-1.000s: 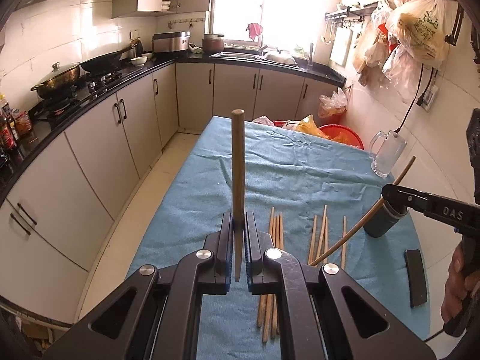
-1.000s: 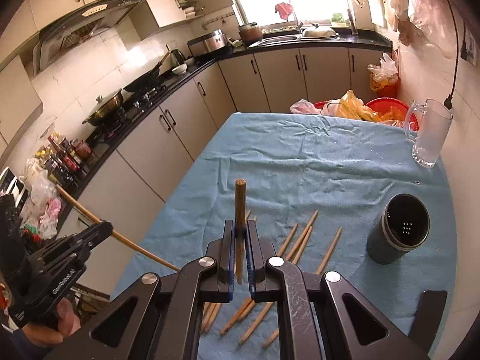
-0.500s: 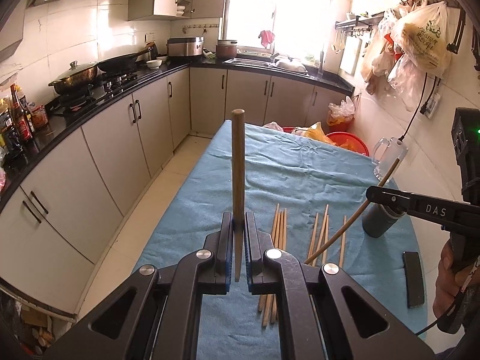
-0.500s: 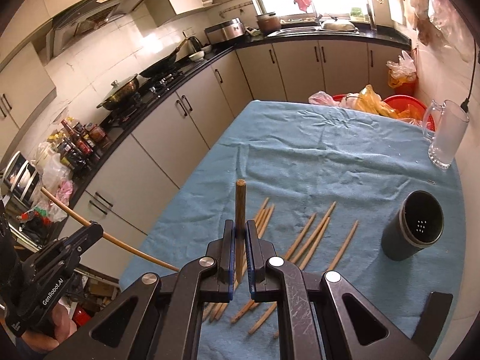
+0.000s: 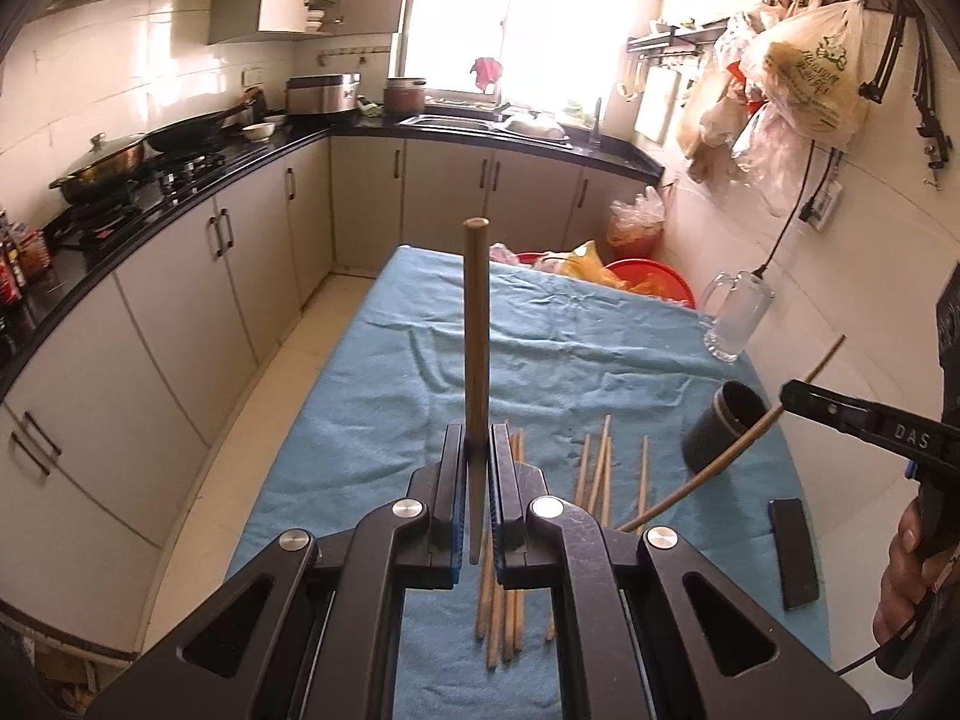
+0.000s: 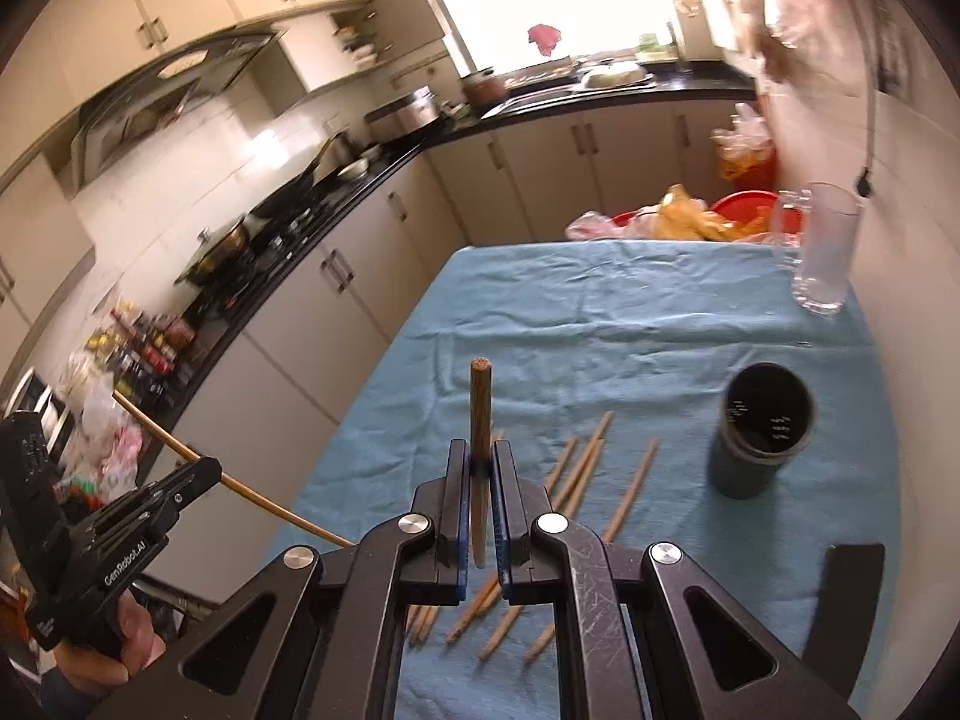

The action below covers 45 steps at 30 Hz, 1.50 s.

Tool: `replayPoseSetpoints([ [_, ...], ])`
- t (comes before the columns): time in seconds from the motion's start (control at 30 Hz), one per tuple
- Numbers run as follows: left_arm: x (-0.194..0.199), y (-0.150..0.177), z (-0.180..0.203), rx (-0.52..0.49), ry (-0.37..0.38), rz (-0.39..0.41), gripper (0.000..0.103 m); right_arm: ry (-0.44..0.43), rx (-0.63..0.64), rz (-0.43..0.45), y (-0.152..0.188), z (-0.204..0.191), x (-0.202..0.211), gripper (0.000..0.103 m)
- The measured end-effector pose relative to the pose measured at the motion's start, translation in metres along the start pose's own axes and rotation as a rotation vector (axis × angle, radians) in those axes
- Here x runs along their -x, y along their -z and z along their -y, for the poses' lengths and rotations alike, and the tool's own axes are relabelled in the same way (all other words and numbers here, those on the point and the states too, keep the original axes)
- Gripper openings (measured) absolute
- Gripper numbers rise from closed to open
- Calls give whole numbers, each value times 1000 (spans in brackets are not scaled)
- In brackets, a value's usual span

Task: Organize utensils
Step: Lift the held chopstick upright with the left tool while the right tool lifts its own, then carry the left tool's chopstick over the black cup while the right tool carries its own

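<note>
Tablecloth (image 5: 384, 420): plain blue-teal, no print; loose chopsticks (image 6: 579, 468) on it light tan wood, the one clamped in the left gripper (image 5: 477, 480) a darker olive-brown. Both grippers black with blue pad faces and silver pivot bolts; holder cup (image 6: 759, 441) near the cloth's right edge dark grey-black. Mug (image 5: 735, 318) clear glass, basin (image 5: 651, 279) beyond the far edge red, cabinets (image 5: 180, 312) pale grey under a black counter (image 5: 252, 165).

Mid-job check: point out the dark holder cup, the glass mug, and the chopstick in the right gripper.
Dark holder cup (image 6: 744, 468), right wrist view, on its outer wall.
Glass mug (image 6: 827, 252), right wrist view, on its body.
Chopstick in the right gripper (image 6: 480, 414), right wrist view, on its upper shaft.
</note>
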<state>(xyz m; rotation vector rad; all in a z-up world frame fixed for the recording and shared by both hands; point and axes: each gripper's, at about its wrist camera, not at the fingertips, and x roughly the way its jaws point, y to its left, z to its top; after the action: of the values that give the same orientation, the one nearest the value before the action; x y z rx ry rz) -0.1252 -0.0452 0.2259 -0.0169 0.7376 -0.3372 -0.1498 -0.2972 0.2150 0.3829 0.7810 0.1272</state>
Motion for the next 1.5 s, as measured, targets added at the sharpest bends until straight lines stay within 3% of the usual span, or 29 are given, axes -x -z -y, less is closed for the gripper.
replayPoseSetpoints([
  [0.33, -17, -27, 20, -59, 110, -2, 6, 116, -125, 99, -1, 36, 49, 7],
  [0.73, -41, -59, 68, -209, 270, -21, 6, 268, -293, 221, 11, 71, 102, 7],
  [1.0, -52, -82, 103, -323, 409, -30, 6, 364, -376, 288, 20, 73, 131, 7],
  [1.27, -64, -99, 148, -385, 537, -39, 6, 401, -435, 335, 10, 71, 156, 7],
  [1.5, -74, -110, 180, -367, 559, -40, 6, 388, -406, 338, -21, 82, 152, 7],
])
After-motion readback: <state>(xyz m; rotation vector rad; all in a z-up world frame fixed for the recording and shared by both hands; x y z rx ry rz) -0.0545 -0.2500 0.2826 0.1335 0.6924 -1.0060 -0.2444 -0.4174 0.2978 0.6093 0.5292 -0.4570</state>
